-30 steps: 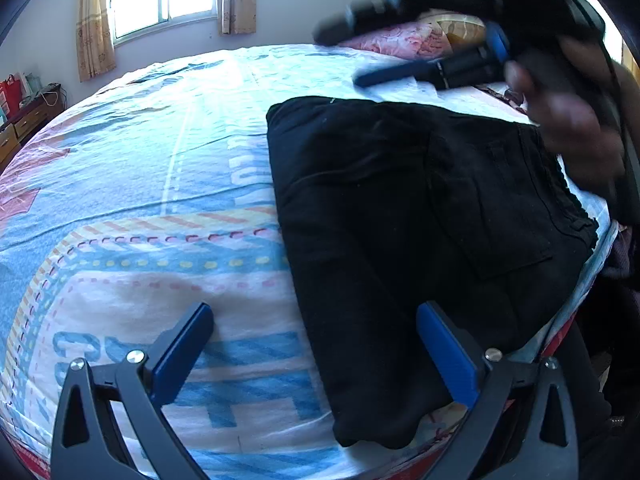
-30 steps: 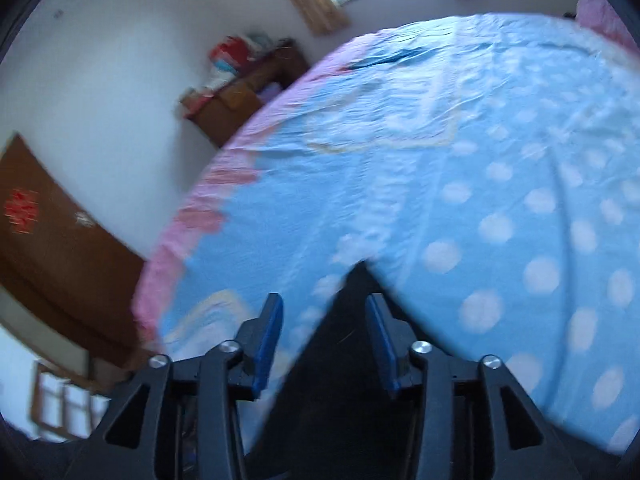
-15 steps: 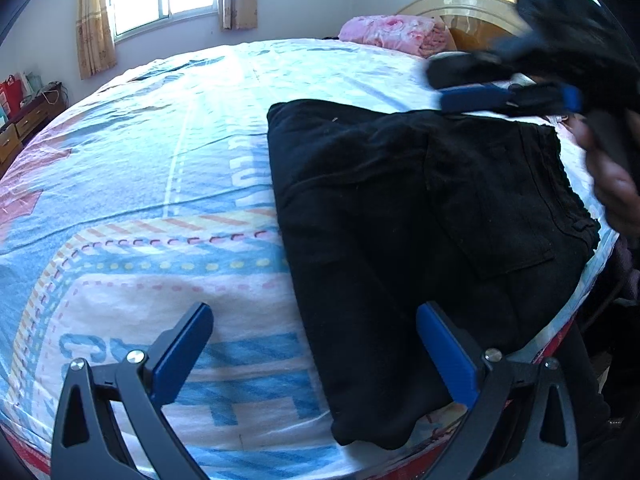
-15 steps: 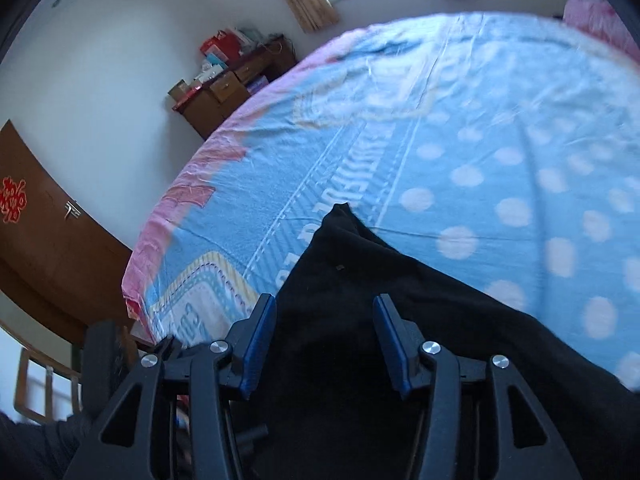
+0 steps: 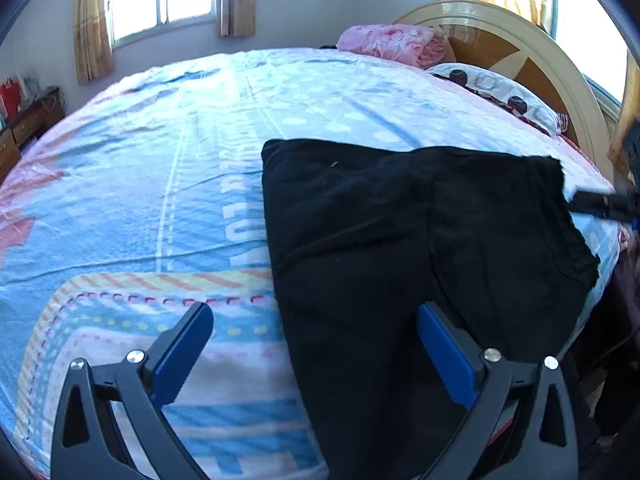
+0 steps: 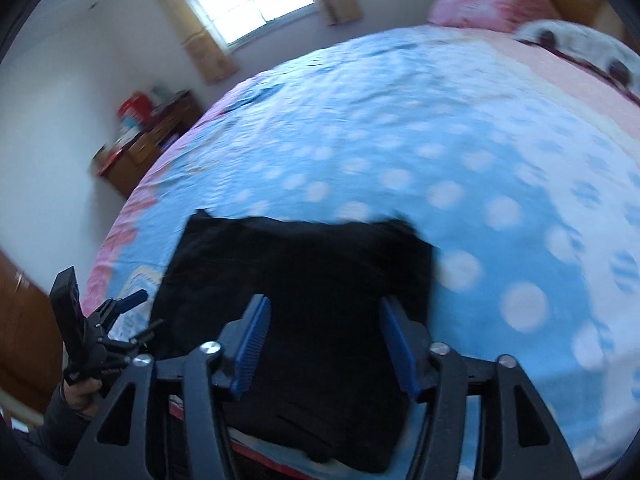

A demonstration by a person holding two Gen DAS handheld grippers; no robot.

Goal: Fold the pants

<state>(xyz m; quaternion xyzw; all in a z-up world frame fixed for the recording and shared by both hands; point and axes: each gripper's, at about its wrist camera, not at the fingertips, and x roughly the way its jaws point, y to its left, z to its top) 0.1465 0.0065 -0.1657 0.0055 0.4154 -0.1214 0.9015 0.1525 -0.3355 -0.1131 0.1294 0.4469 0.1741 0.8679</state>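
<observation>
Black pants, folded into a broad rectangle, lie flat on the blue patterned bedsheet close to the bed's near right edge. My left gripper hovers open and wide above the pants' left border, with nothing gripped. In the right wrist view the pants lie below my right gripper. Its jaws are opening, the pads are clear of the cloth, and nothing is between them. That gripper shows as a dark tip at the right rim of the left wrist view. A hand holds the left gripper.
A pink folded blanket, a spotted pillow and a round wooden headboard sit at the far end of the bed. A wooden cabinet stands by the wall under the window. The bed edge drops off just right of the pants.
The right gripper swept from over the pants' far side to the right rim of the view. It let go of the cloth it held, and its jaws widened. The left gripper barely shifted.
</observation>
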